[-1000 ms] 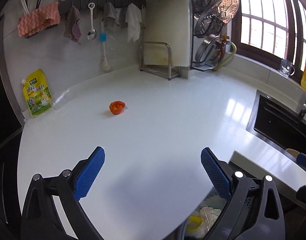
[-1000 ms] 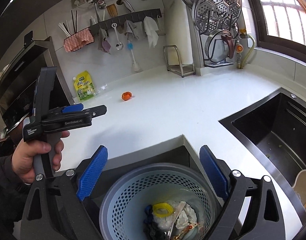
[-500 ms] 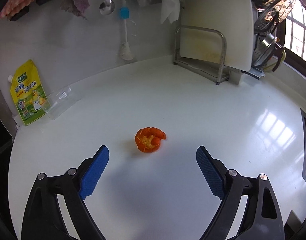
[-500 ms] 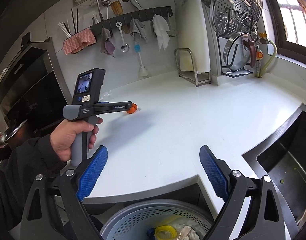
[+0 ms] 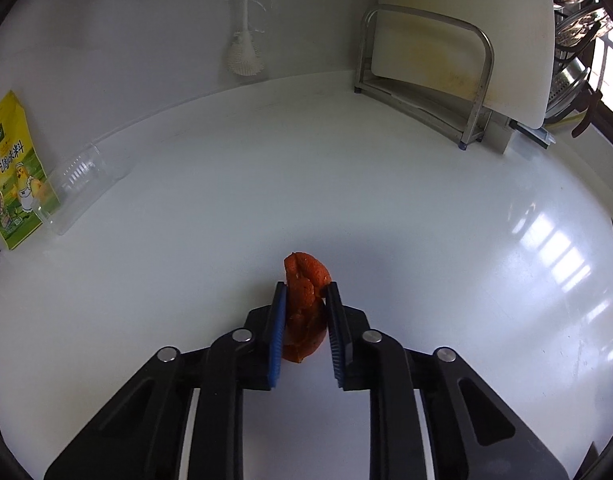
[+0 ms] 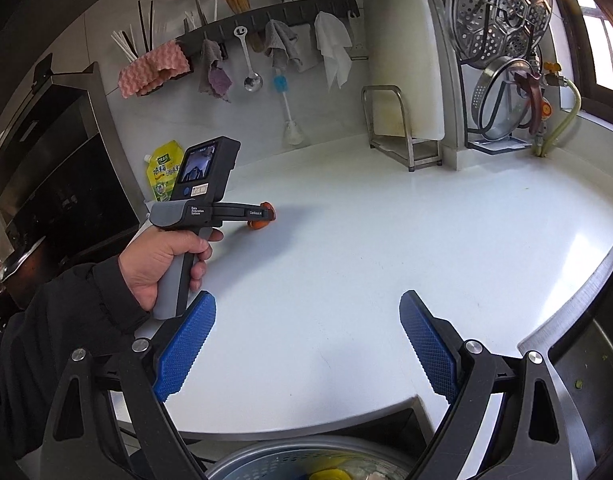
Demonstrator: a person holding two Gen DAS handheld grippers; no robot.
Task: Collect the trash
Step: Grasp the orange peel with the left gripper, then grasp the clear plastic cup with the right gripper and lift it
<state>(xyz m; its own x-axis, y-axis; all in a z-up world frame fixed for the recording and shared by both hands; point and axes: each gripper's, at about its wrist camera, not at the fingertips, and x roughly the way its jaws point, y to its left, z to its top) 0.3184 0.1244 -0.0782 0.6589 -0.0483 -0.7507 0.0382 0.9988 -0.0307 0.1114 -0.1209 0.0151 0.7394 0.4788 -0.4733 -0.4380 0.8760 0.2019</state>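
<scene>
Both blue pads (image 5: 277, 332) of the left hand-held gripper (image 5: 305, 330) pinch the orange peel (image 5: 305, 308) on the white counter (image 5: 426, 240).

White glossy countertop (image 5: 386, 184) catching window reflections, backed by a pale tiled wall (image 6: 390, 40). Dark utensil rail (image 6: 274, 16) hung with cloths, a spoon and a brush; steel rack (image 5: 426, 80) holding a white cutting board (image 5: 466, 20). Daylight from a window (image 6: 602, 48) at right.
</scene>
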